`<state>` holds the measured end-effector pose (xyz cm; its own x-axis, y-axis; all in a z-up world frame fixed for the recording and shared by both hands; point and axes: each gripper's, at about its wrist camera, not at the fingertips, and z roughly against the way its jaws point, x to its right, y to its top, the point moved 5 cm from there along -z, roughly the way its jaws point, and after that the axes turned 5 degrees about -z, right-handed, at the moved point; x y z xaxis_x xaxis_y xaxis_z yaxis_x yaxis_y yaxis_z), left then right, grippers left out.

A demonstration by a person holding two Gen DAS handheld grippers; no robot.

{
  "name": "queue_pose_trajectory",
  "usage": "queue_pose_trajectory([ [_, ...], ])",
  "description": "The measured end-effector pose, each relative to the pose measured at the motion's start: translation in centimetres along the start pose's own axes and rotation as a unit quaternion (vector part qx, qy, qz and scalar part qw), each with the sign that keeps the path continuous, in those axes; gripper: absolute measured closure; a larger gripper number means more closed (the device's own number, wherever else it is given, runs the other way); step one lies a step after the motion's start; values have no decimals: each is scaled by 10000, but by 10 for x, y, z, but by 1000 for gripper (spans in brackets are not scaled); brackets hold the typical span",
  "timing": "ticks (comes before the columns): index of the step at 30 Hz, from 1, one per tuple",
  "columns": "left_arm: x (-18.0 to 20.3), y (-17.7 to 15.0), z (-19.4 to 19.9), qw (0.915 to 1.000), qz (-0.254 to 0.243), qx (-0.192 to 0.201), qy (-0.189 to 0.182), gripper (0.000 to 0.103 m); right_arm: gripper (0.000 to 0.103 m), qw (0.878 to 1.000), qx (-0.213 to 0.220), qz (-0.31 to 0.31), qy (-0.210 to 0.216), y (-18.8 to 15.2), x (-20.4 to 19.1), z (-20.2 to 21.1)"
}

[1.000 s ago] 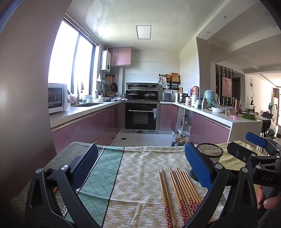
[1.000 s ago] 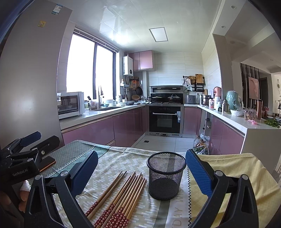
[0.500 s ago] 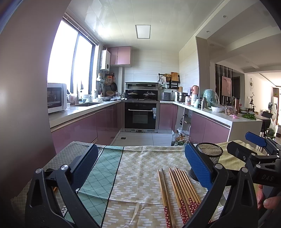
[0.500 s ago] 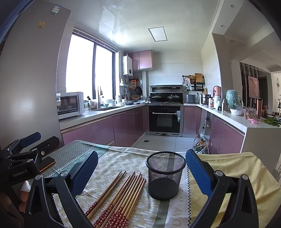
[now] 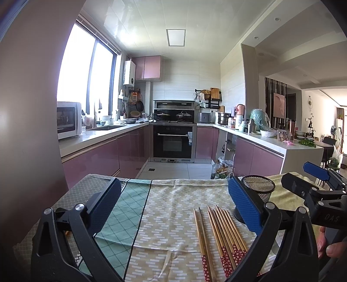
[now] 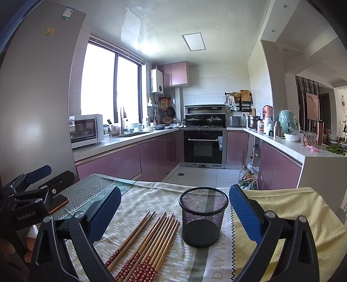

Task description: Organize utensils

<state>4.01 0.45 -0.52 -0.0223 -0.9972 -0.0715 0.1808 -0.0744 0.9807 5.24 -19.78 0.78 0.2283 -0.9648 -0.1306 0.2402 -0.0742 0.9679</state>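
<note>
- Chopsticks [image 6: 143,243]: loose bundle flat on the tablecloth [image 6: 151,195], just left of the mesh cup [image 6: 203,219]; none in the cup.
- Left gripper [image 5: 173,208]: spread wide, holding nothing.
- Right gripper [image 6: 173,213]: spread wide, holding nothing, cup between its fingers.
- Risk: thin round sticks may roll or slip from the pads; 1 pinched among many may drag its neighbours.
- Risk: light cup may tip if knocked.
- Writing: "GenRobot.AI" on left gripper; "DAS" on right gripper; "DAY WIS" on cloth, partly hidden.

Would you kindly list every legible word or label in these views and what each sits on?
"GenRobot.AI": left claw body.
"DAS": right claw body, partly cut off.
"DAY WIS": tablecloth, partial.
Fridge stickers: too small to read.
</note>
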Motion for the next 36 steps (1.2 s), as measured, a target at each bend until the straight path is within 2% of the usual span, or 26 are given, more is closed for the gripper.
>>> queue_pose_trajectory([
  [15,5,-5,-8,9999,-51,-112,-86,6,7,9999,-101,-75,44,-1,4,-3],
  [24,7,-7,-15,9995,-108,-260,-162,8,7,9993,-309,-98,170,-4,6,-7],
  [27,7,-9,-19,9991,-126,-352,-193,10,7,9983,-505,-168,239,-8,9,-11],
  [31,6,-15,-28,9981,-155,-551,-246,14,7,9944,-981,-271,280,-22,16,-24],
  [36,5,-29,-44,9945,-169,-942,-416,19,20,9863,-1596,-239,334,-43,17,-42],
])
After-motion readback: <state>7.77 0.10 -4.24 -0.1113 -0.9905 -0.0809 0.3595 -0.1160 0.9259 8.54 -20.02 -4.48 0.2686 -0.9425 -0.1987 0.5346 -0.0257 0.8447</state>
